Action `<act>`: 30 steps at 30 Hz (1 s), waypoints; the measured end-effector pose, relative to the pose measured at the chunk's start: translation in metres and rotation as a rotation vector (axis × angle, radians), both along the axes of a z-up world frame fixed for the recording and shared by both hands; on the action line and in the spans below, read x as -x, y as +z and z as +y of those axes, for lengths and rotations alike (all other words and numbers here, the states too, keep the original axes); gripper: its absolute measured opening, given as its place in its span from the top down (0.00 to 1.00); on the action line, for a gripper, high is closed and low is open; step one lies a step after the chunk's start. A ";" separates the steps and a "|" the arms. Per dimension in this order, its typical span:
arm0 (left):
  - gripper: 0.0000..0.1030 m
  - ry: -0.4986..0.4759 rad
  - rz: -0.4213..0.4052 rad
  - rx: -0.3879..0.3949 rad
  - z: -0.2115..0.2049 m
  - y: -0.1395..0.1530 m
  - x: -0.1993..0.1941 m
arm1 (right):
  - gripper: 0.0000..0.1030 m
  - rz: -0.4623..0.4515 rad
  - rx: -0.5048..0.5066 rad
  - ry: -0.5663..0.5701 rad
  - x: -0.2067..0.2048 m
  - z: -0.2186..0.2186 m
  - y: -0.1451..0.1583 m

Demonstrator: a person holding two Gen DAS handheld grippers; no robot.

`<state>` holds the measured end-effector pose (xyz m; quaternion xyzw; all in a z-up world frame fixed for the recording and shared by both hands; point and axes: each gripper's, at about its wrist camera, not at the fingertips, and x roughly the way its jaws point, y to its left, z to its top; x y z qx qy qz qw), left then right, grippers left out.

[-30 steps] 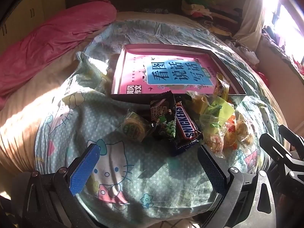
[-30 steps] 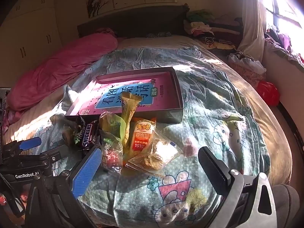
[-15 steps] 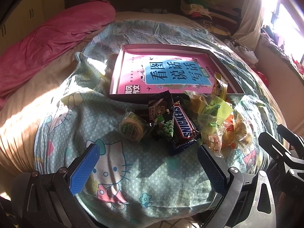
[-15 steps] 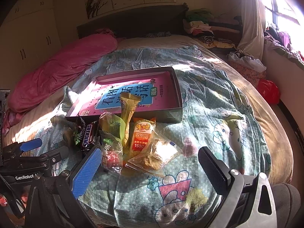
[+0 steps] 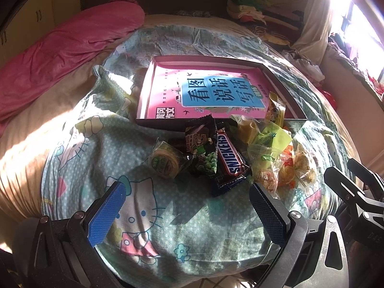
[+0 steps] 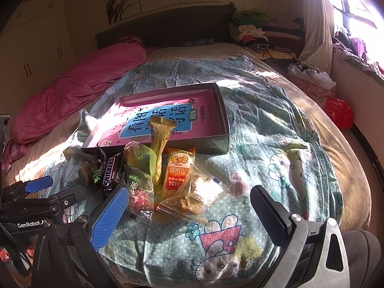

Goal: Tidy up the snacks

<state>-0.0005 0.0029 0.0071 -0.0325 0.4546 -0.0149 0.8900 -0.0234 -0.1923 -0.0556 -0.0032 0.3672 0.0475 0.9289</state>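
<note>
Barely anything has shifted since a second ago — your left tongs and right tongs hover wide open, empty. Snacks lie heaped on the bed just before the box; take the Snickers bar across its width.

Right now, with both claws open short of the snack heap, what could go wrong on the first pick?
1. The Snickers bar lies partly under the green pea packet, so the left claw may pinch both or drag the packet.
2. The clear cookie bag overlaps the orange rice cracker pack; the right claw could crush it.
3. The tall yellow wrapper leans on the box rim; a nudge may topple it.
</note>
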 end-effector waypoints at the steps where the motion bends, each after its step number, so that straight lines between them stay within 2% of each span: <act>1: 0.01 0.000 0.000 0.000 0.000 0.000 0.000 | 0.01 -0.001 0.000 0.000 0.000 0.000 0.000; 20: 0.01 -0.010 0.012 0.026 0.003 -0.003 -0.001 | 0.01 0.012 -0.023 -0.012 -0.002 -0.005 -0.003; 30: 0.01 0.017 0.037 0.049 0.016 -0.011 -0.005 | 0.01 0.046 -0.071 -0.031 -0.008 -0.013 -0.009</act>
